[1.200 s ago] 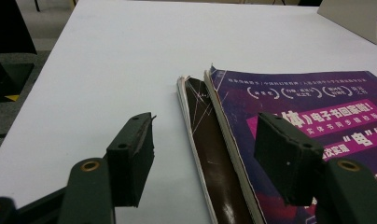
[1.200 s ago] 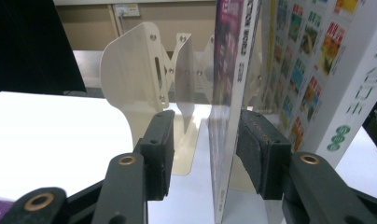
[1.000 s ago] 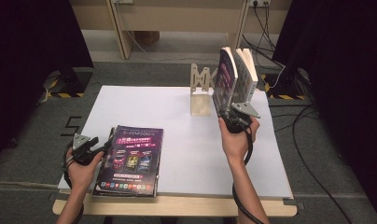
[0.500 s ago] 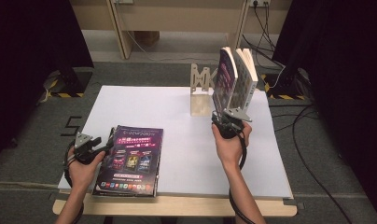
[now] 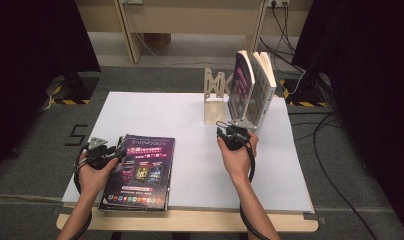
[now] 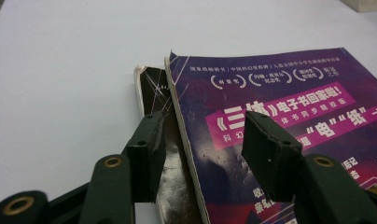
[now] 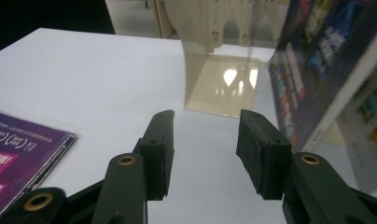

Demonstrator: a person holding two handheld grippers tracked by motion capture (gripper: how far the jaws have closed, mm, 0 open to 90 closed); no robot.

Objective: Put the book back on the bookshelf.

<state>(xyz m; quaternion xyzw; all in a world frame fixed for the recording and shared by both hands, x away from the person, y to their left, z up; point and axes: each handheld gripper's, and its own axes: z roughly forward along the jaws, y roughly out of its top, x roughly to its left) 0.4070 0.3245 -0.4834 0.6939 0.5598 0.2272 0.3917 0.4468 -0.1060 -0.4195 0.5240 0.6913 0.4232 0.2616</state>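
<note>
Change: right claw (image 5: 233, 134) came down and away from the standing books (image 5: 251, 90); left claw (image 6: 203, 144) jaws have just been closing, top book's (image 5: 140, 170) edge between them.
Left claw: half open, pads not yet pressing.
Right claw: open, empty.
Book: flat, long axis away from person, left hand nearest.
Surface: white (image 5: 190, 115).
Room: dark curtains.

The right claw (image 7: 203, 154) holds its jaws apart over the white tabletop (image 7: 84, 70), nothing between them. At twelve o'clock stands a beige bookend (image 7: 219, 79); at two o'clock lean upright books (image 7: 312, 88); at eight o'clock lies a purple book (image 7: 18, 149).
</note>
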